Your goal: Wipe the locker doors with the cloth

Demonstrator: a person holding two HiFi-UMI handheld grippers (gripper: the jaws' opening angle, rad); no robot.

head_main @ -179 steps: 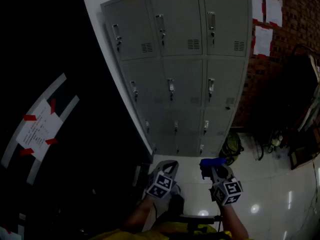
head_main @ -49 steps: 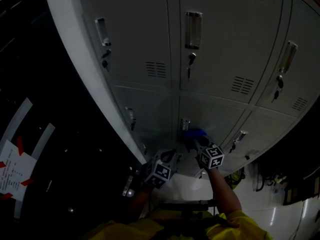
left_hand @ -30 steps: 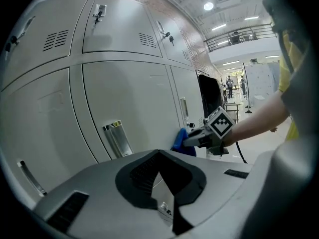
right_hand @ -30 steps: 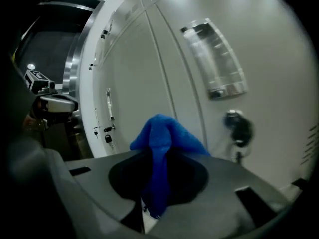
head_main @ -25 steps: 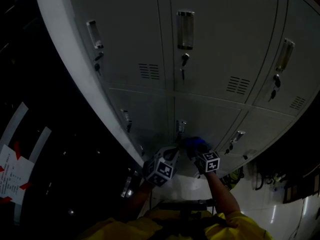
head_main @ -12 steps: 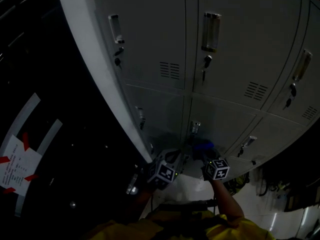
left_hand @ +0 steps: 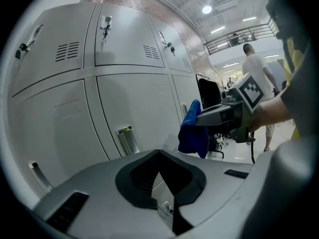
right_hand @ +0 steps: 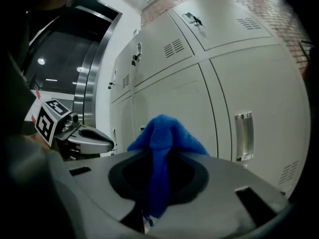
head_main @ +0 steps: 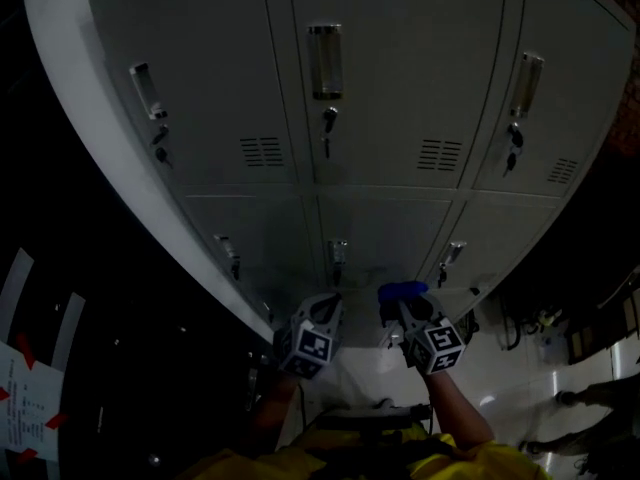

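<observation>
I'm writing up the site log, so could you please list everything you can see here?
Locker doors: several in three columns, grey, filling the head view.
Handles: one on each door seen, silver, upright.
Cloth: one, blue, pinched in the right gripper.
Paper: one, white with red tape, lower left on a dark surface.
Floor: glossy, pale, below the lockers.
Bystander: one, white top, background of the left gripper view.
Right gripper: grey, fingers shut on the cloth, near a lower door.
Left gripper: grey, fingers together, empty, beside it.
Sleeves: yellow, bottom edge.
</observation>
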